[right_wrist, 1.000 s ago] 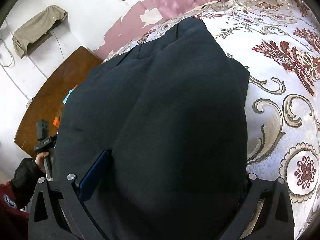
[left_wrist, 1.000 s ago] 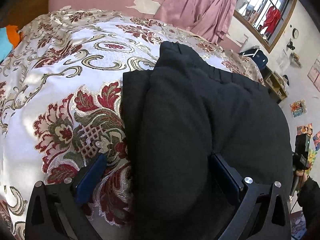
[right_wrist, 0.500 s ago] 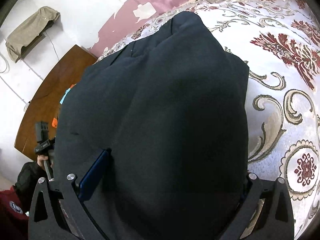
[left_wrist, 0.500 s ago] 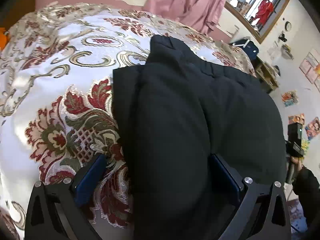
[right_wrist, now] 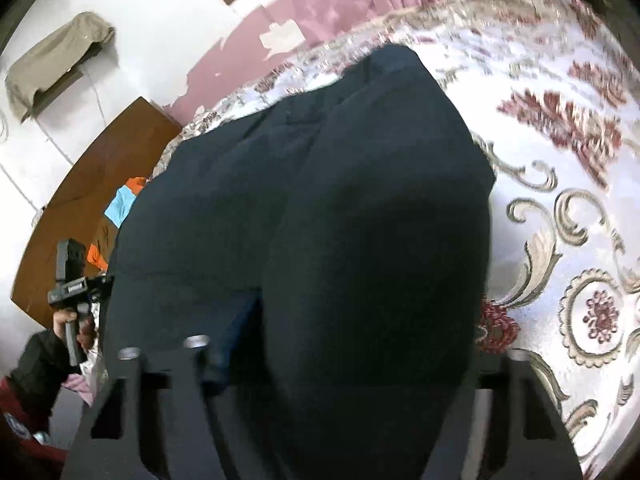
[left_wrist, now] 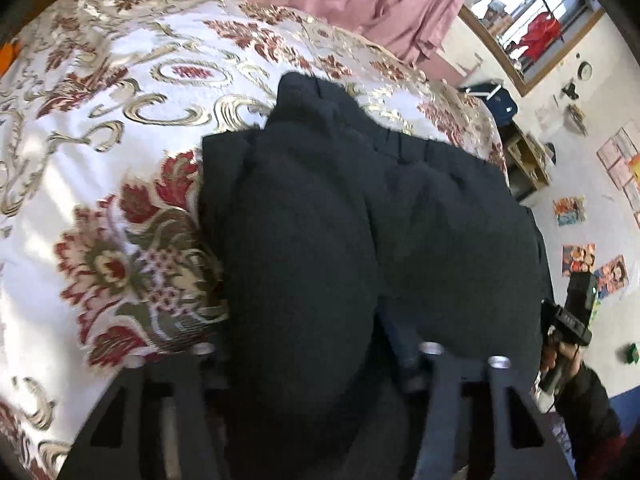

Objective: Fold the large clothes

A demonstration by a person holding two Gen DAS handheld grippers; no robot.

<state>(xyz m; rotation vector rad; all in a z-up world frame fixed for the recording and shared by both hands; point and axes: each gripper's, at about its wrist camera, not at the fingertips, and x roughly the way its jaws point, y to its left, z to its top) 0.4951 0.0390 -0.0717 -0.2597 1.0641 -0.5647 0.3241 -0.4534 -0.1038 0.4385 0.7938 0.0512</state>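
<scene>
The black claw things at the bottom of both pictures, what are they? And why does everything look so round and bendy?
Those are two grabbers, each with two fingers. A person holds one in each hand. Each grabber has a small camera that looks forward along its fingers, and its wide lens bends the picture. One picture is taken from the left gripper and the other from the right gripper.

A big, puffy black coat lies in thick folds on the flowery bedspread. The left gripper's fingers are squeezed onto one thick fold of the coat. The right gripper's fingers sit on either side of another fold, but the picture is blurry, so I cannot tell if they are pinching it.
</scene>
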